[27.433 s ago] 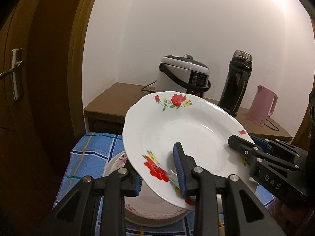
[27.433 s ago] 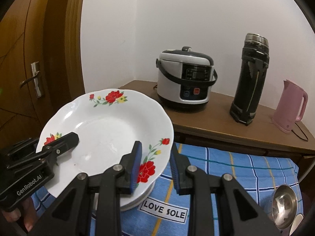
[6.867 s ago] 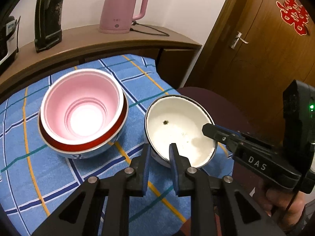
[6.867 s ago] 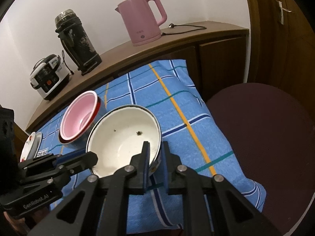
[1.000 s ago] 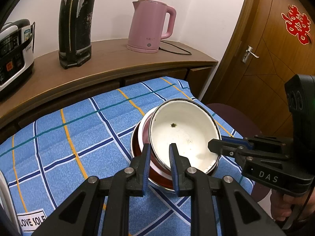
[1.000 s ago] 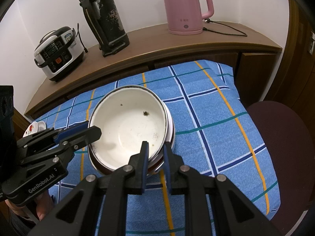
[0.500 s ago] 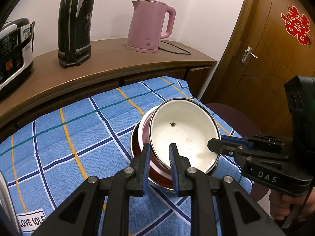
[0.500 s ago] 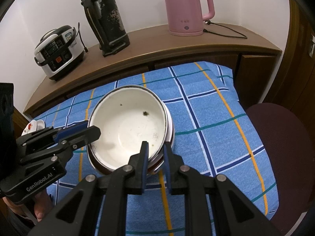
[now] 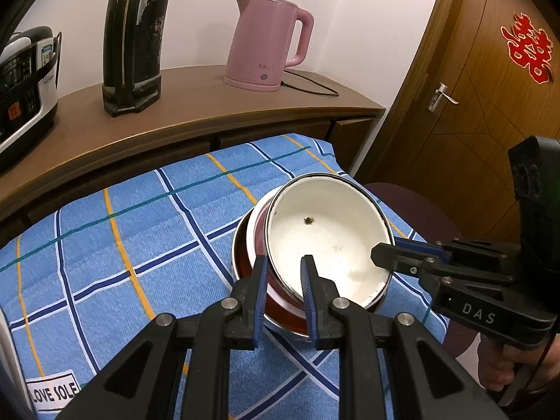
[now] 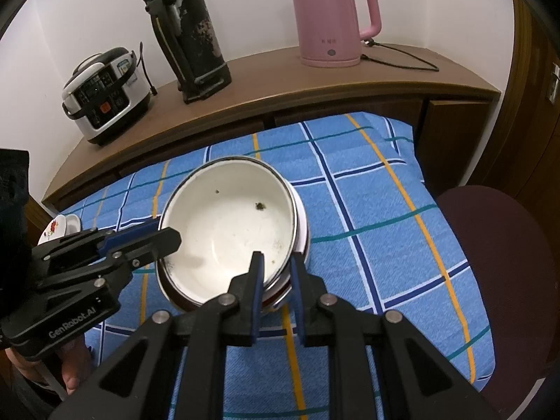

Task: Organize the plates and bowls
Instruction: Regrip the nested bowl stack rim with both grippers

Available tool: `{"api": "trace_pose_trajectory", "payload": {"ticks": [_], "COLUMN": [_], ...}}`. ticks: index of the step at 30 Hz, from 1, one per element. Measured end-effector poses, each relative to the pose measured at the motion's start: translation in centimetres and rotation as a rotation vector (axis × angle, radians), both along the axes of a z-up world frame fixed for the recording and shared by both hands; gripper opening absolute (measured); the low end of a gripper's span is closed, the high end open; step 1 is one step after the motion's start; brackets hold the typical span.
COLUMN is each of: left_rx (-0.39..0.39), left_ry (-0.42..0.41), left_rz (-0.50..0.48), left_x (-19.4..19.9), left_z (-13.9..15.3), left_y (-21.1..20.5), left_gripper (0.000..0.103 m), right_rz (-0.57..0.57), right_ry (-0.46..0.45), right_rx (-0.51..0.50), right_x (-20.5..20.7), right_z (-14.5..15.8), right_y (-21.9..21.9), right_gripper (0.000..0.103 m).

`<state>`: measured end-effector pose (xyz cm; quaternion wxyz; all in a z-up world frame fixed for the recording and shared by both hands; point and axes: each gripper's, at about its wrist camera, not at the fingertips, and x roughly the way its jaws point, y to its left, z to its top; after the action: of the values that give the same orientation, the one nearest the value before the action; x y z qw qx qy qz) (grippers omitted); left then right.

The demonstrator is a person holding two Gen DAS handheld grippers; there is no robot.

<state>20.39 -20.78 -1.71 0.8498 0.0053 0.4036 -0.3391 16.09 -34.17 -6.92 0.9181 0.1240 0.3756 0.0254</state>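
We hold the white bowl [image 9: 329, 245] with both grippers. Our left gripper [image 9: 282, 273] pinches its rim at 6 o'clock in the left view, one finger inside and one outside, jaws narrow. Our right gripper [image 10: 274, 273] does the same at the bowl's 5 o'clock in the right view, jaws narrow on the rim.

The white bowl sits tilted inside the pink bowl [image 9: 257, 234], which nests in a red bowl [image 9: 280, 309]. From here we cannot tell whether the white bowl rests fully in the stack or hangs slightly above it. Dark specks dot its inside.

The stack stands on the blue checked cloth [image 10: 378, 231], toward its 3 o'clock side in the left view. At 9 o'clock in the right view, a flowered plate [image 10: 52, 229] peeks out behind the left gripper.

On the counter [image 10: 280, 80] behind stand a rice cooker [image 10: 105, 96], a black flask [image 10: 189, 35] and a pink kettle [image 10: 332, 17].
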Motion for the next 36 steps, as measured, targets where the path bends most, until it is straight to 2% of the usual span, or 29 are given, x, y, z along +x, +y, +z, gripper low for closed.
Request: {"api": "trace_pose_trajectory", "payload": {"ticks": [6,7,9,10,18,31,32,34,36], "left_rx": [-0.036,-0.042,-0.075,-0.082,-0.055,-0.022,-0.021,-0.024,-0.025], "left_ry": [-0.008,-0.014,-0.027,-0.031,-0.005,0.063,0.064,0.068,0.073], "left_rz": [-0.008,-0.005,0.001,0.004,0.026,0.057,0.058,0.057,0.054], "left_x": [-0.1,-0.1,-0.1,0.0,0.8,1.6,1.6,1.6,1.6], "left_z": [0.4,0.6,1.0,1.1,-0.1,-1.9,-1.9,-1.9,-2.0], "left_y": [0.5,0.6,1.1,1.1,0.9,0.6,0.6,0.6,0.7], "left_gripper": [0.023,0.028,0.037,0.041,0.041,0.042,0.042,0.042,0.042], "right_rz": [-0.010,-0.010,-0.019,-0.025,-0.058,-0.068,-0.061,-0.046,-0.037], "right_ry": [-0.042,-0.054,-0.069,-0.078,-0.054,-0.012,-0.006,0.010,0.017], "right_rx": [-0.008,-0.006,-0.011,-0.016,0.068,0.074,0.078,0.090,0.100], "right_x": [-0.8,-1.0,-1.3,-1.4,-0.4,1.5,1.6,1.9,2.2], "right_z": [1.0,1.2,1.6,1.8,0.4,-1.4,-1.6,-2.0,-2.2], "right_y": [-0.1,-0.1,-0.2,-0.3,-1.8,-1.4,-1.3,-1.1,-1.0], "right_gripper": [0.026,0.036,0.050,0.051,0.051,0.051,0.050,0.037,0.034]}}
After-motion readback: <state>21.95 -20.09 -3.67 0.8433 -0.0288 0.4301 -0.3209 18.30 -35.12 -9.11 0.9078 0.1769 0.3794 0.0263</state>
